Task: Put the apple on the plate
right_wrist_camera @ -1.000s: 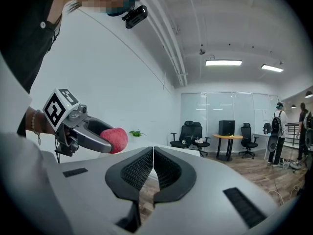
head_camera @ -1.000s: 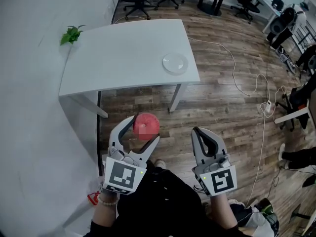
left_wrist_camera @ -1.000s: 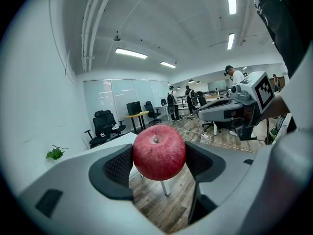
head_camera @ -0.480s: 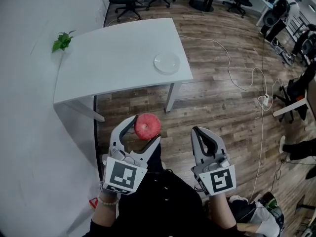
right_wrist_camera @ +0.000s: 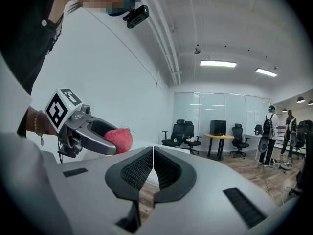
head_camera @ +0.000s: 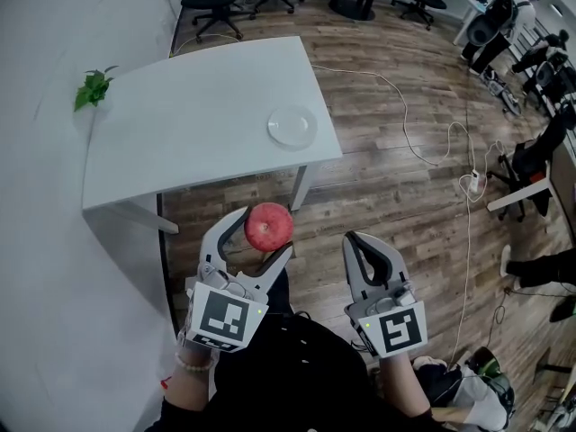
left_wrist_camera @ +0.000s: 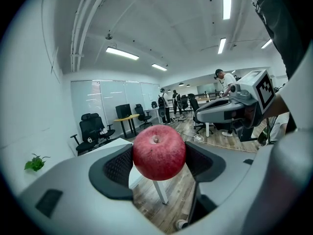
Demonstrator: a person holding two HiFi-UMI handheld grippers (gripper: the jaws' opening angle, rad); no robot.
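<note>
Head view: both forearms reach forward at the bottom of the frame. The left tool (head_camera: 263, 234) clamps the apple (head_camera: 268, 227) over the floor, well short of the plate (head_camera: 292, 126) on the bench (head_camera: 180, 124) (upper centre). The right tool (head_camera: 360, 241) is closed and empty.

Left gripper view: the apple sits centred between the pads.

Right gripper view: the jaws meet. At left, the left tool's jaw partly hides the apple.

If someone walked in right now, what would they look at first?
The bright red apple, pinched between the jaws of the left gripper, short of the white table. Then the empty white plate near that table's right edge, and the right gripper, shut on nothing, beside the apple.
</note>
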